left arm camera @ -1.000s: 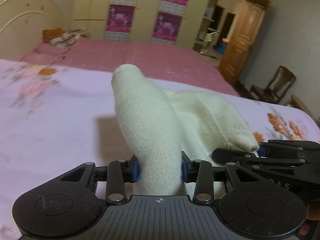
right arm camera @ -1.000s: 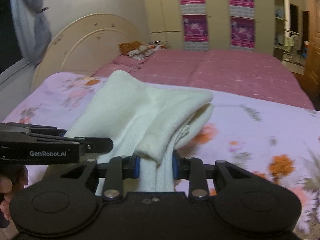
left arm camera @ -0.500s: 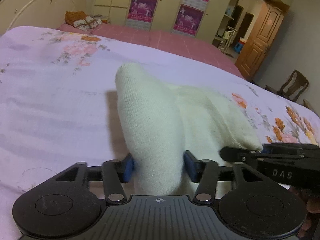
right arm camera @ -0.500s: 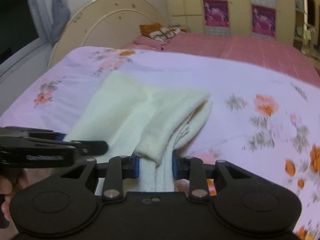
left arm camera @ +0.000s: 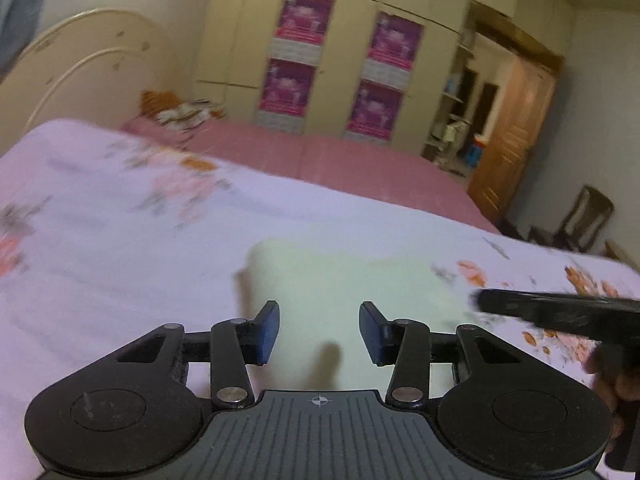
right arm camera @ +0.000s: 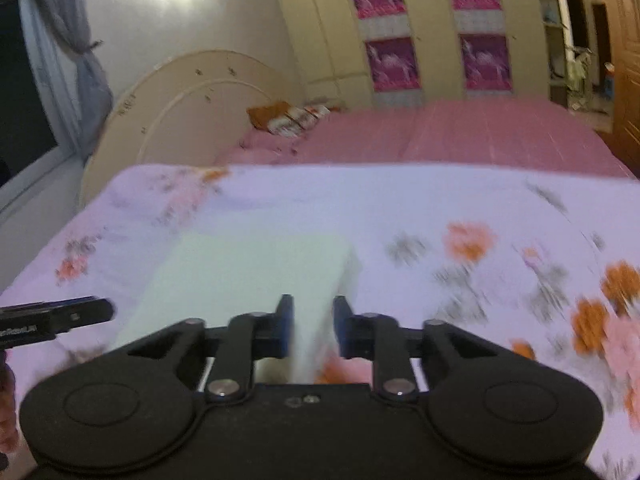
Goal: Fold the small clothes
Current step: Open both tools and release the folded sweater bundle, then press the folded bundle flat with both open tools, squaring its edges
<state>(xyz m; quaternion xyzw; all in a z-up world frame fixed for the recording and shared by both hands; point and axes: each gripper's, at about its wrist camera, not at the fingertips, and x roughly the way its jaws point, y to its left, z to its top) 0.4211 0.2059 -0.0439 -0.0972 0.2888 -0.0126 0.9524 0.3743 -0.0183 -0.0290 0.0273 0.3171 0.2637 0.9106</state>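
Observation:
A cream knitted garment [left arm camera: 352, 280] lies flat and folded on the floral sheet [left arm camera: 120, 260]. My left gripper [left arm camera: 319, 332] hovers over its near edge; its jaws stand apart and are closing, and the pads touch no cloth. In the right wrist view the garment [right arm camera: 248, 272] is a flat rectangle. My right gripper [right arm camera: 313, 328] is at its near right corner; its narrow jaws are closing, with a strip of the cloth filling the gap between them. Each gripper shows at the side of the other's view: the right gripper [left arm camera: 560, 312] and the left gripper [right arm camera: 60, 316].
Beyond the floral sheet [right arm camera: 440, 208] stretches a pink bedspread [left arm camera: 340, 160] with pillows [right arm camera: 288, 118] against a cream headboard [right arm camera: 192, 96]. A wardrobe with purple posters [left arm camera: 340, 72] fills the far wall. A wooden door [left arm camera: 516, 136] and a chair [left arm camera: 584, 216] stand at the right.
The garment, held up and draped over both grippers before, now lies flat on the sheet. My left jaws have let it go and both grippers have drawn back towards its near edge.

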